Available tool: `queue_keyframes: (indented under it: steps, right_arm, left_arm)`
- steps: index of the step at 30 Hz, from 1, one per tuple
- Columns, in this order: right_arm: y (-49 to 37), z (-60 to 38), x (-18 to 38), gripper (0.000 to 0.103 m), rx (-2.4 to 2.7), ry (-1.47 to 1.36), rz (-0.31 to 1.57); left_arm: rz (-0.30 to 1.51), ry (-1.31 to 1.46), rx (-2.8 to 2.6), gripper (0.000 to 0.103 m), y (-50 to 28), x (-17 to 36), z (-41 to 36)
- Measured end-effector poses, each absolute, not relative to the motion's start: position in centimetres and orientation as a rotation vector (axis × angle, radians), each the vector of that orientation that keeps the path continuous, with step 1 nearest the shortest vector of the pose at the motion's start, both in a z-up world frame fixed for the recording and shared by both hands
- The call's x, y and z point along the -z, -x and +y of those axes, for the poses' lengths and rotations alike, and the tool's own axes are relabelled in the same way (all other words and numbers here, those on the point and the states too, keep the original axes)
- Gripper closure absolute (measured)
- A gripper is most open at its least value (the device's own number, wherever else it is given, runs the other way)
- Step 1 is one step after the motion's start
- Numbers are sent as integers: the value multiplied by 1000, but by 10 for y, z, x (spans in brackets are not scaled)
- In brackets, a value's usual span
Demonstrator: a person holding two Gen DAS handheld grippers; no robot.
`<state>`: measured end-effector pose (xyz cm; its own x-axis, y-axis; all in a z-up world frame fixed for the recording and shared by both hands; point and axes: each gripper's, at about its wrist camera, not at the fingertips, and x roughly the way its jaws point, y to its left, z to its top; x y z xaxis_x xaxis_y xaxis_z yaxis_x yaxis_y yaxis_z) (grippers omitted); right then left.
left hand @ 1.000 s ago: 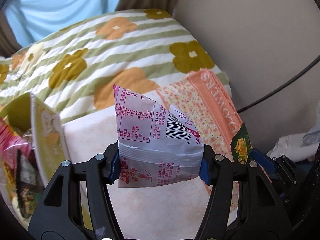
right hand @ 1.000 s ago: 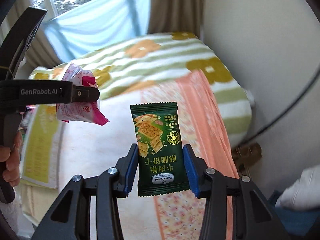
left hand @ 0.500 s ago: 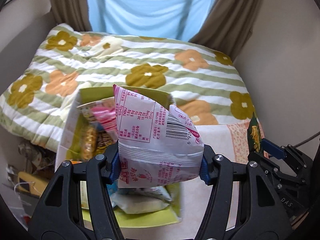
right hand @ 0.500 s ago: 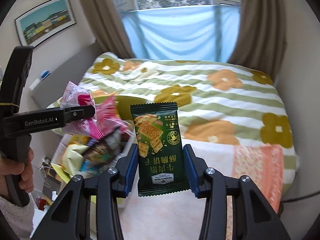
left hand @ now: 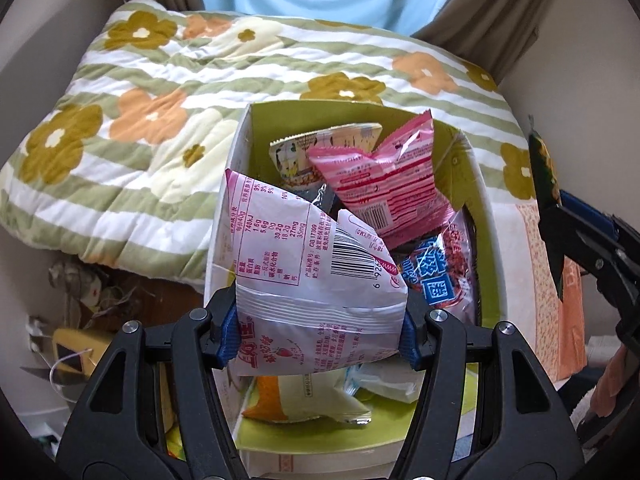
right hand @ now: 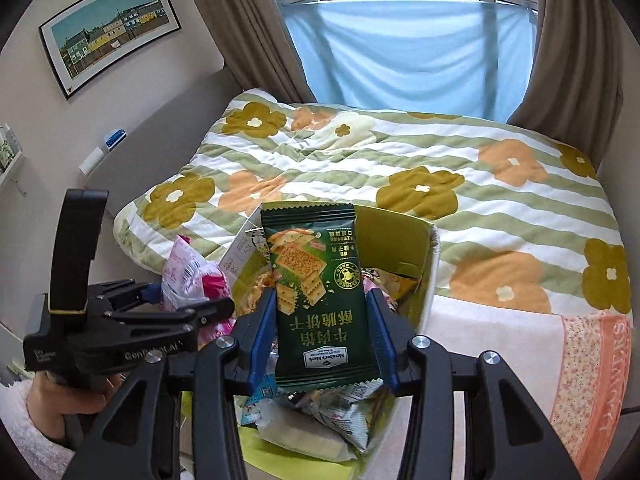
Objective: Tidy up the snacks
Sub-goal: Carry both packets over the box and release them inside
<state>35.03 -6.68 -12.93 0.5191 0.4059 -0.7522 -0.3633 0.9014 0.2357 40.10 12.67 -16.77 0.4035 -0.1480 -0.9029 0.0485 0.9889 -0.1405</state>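
My left gripper is shut on a pink-and-white snack pouch and holds it just above the near left part of a green-lined box full of snack packets. My right gripper is shut on a dark green cracker packet and holds it upright over the same box. The left gripper with its pouch shows at the left of the right wrist view. The right gripper with the green packet shows at the right edge of the left wrist view.
The box stands on a bed beside a flowered striped quilt and a peach floral towel. In the box lie a pink packet, a blue-and-red packet and other snacks. Clutter lies on the floor at left. Curtains and a window stand behind.
Both grippers have swung left from the towel and the wall to over the snack box and dropped closer to it. Each still holds its packet.
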Motion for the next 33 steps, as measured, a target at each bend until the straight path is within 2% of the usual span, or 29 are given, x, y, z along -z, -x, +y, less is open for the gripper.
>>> queue_keyframes:
  steps: [2, 4, 6, 14, 22, 23, 25, 26, 27, 33]
  right_arm:
    - [-354, -57, 133, 62, -449, -60, 925]
    - [-356, -50, 136, 62, -431, -74, 936]
    - [-357, -47, 138, 62, -410, -86, 942]
    - [-354, -31, 144, 62, -406, -82, 982]
    - [-362, -14, 153, 62, -438, -102, 1015]
    - [-363, -13, 153, 60, -446, -113, 1019]
    - [-363, -13, 154, 41, -439, -123, 1014]
    - [-361, -14, 154, 19, -422, -125, 1008]
    - [-359, -18, 154, 10, -406, -133, 1001]
    - [-337, -41, 147, 9, -332, -146, 961]
  left_arm:
    - [1168, 56, 158, 39, -402, 175, 126]
    - [1171, -4, 183, 9, -401, 178, 122]
    - [1125, -25, 205, 0, -396, 173, 123]
    - [1064, 26, 195, 0, -370, 159, 149]
    - [1078, 14, 170, 0, -356, 164, 155]
    - [1078, 16, 171, 0, -355, 164, 155]
    - [1081, 23, 174, 0, -351, 166, 157]
    - [1082, 23, 176, 0, -349, 168, 158]
    - [1084, 19, 175, 0, -348, 169, 158]
    - [1066, -12, 144, 0, -334, 162, 153]
